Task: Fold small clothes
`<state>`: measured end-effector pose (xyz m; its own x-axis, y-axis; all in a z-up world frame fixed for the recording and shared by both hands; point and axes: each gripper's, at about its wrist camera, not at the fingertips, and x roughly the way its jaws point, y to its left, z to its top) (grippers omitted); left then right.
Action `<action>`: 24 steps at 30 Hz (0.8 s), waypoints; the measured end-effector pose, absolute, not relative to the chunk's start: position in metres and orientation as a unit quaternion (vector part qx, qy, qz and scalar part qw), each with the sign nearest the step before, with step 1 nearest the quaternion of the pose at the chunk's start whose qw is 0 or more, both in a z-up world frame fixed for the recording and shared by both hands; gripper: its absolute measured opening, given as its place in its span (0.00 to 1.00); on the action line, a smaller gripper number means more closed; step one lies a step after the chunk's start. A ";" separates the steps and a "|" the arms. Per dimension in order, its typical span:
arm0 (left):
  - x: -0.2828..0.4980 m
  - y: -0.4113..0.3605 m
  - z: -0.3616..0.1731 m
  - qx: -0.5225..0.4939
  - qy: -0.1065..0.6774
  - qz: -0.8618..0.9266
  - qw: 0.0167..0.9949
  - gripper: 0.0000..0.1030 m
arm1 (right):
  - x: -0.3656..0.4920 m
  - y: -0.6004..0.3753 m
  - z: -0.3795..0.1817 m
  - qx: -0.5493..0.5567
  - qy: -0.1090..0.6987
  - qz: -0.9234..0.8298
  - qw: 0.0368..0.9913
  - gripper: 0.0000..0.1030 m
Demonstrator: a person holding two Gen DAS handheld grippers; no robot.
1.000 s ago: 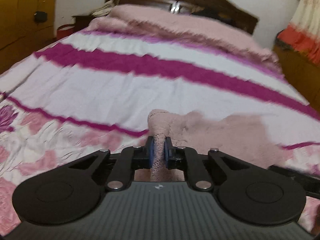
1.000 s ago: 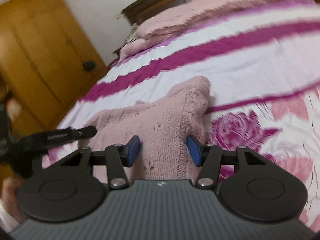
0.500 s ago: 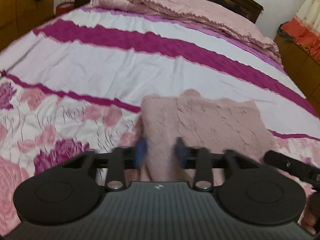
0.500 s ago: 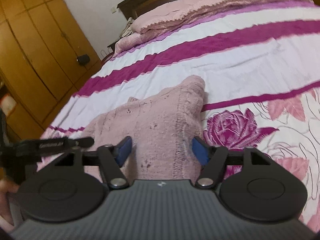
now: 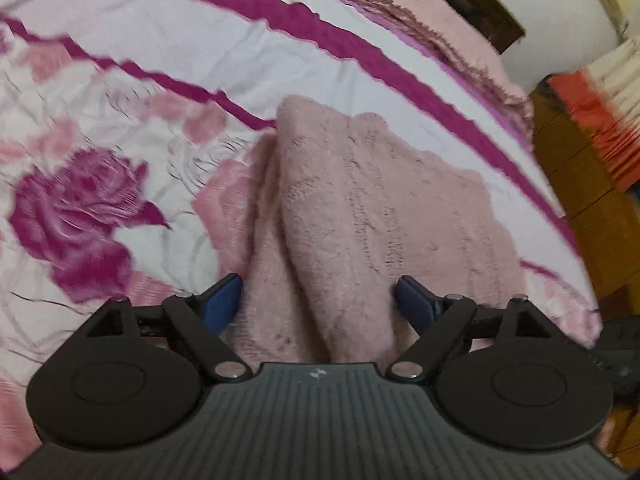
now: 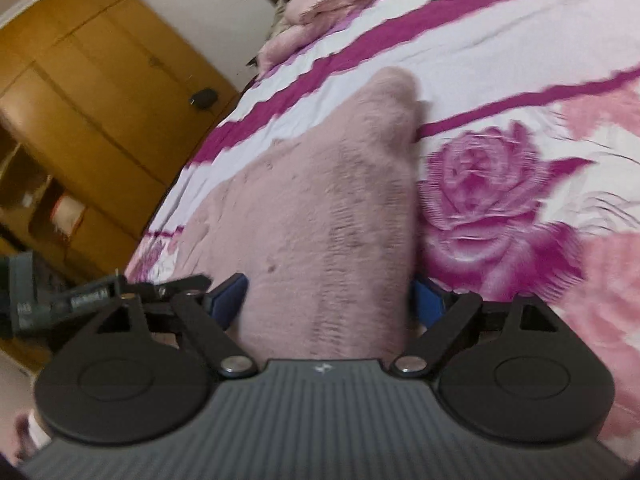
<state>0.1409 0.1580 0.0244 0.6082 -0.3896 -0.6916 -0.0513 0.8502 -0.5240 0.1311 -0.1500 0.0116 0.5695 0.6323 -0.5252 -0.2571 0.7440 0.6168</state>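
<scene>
Left wrist view: the left gripper (image 5: 318,300) fills the lower part of the frame, its jaws spread wide, with the blue pads (image 5: 222,302) standing on either side of a pale pink knitted garment (image 5: 360,216). The knit runs up from between the jaws toward the centre of the frame, folded into a long ridge along its left edge; the pads stand just beside the cloth and grip nothing. The garment lies on a bed with a white, magenta-striped and rose-printed cover (image 5: 120,128). A pink fringed blanket (image 5: 420,12) crosses the upper right, and wooden furniture (image 5: 580,184) stands at the right edge.

Right wrist view: the right gripper (image 6: 326,300) occupies the lower frame, its jaws likewise wide apart. The same pale pink knitted garment (image 6: 320,208) rises between them toward the upper centre, ending in a rounded tip. The right-hand blue pad (image 6: 428,300) sits against the garment's edge; whether it presses the cloth cannot be told. The bed cover (image 6: 500,200) shows a large magenta rose in the right half. A yellow-brown wooden wardrobe (image 6: 88,92) fills the upper left, and the other gripper's black finger (image 6: 120,286) shows at the left, beside the garment.
</scene>
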 end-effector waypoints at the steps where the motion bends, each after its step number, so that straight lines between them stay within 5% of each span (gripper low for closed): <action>1: 0.142 0.158 0.021 -0.271 0.431 -0.118 0.852 0.82 | 0.132 -0.142 0.012 0.238 0.385 0.262 0.852 0.81; 3: 0.139 0.155 0.018 -0.288 0.425 -0.131 0.848 0.81 | 0.132 -0.133 0.016 0.231 0.384 0.259 0.856 0.61; 6: 0.130 0.155 0.023 -0.299 0.412 -0.139 0.849 0.71 | 0.129 -0.138 0.028 0.257 0.380 0.253 0.852 0.49; 9: 0.117 0.156 0.033 -0.322 0.401 -0.153 0.844 0.64 | 0.119 -0.154 0.045 0.286 0.364 0.259 0.848 0.47; 24: 0.035 0.041 0.058 -0.235 0.474 -0.234 0.816 0.63 | 0.012 -0.239 0.073 0.270 0.428 0.156 0.848 0.48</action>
<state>0.0350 0.0410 0.0581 0.4410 -0.6041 -0.6638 0.1578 0.7803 -0.6052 0.0120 -0.2388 0.0727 0.5848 0.4966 -0.6415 -0.0341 0.8051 0.5922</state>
